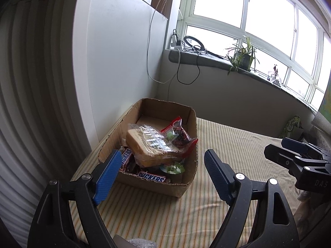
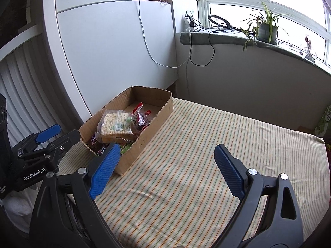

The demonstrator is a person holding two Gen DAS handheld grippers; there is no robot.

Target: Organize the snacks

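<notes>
An open cardboard box [image 1: 187,124] stands on the striped cloth, close to the white wall. It holds a wrapped sandwich [image 1: 150,146], a red snack bag [image 1: 179,134], Snickers bars [image 1: 152,178] and a green-lidded cup [image 1: 173,168]. My left gripper [image 1: 163,159] hangs open just in front of the box, nothing between its blue pads. In the right wrist view the same box [image 2: 144,133] lies ahead to the left with the sandwich [image 2: 115,126] on top. My right gripper [image 2: 167,152] is open and empty, over the cloth beside the box.
The striped cloth [image 2: 206,144] covers the surface and runs to the right. A white cabinet wall [image 2: 107,51] stands behind the box, with cables hanging down. A windowsill [image 2: 227,38] carries a potted plant [image 2: 265,30] and a ring light. A green packet [image 1: 292,124] lies far right.
</notes>
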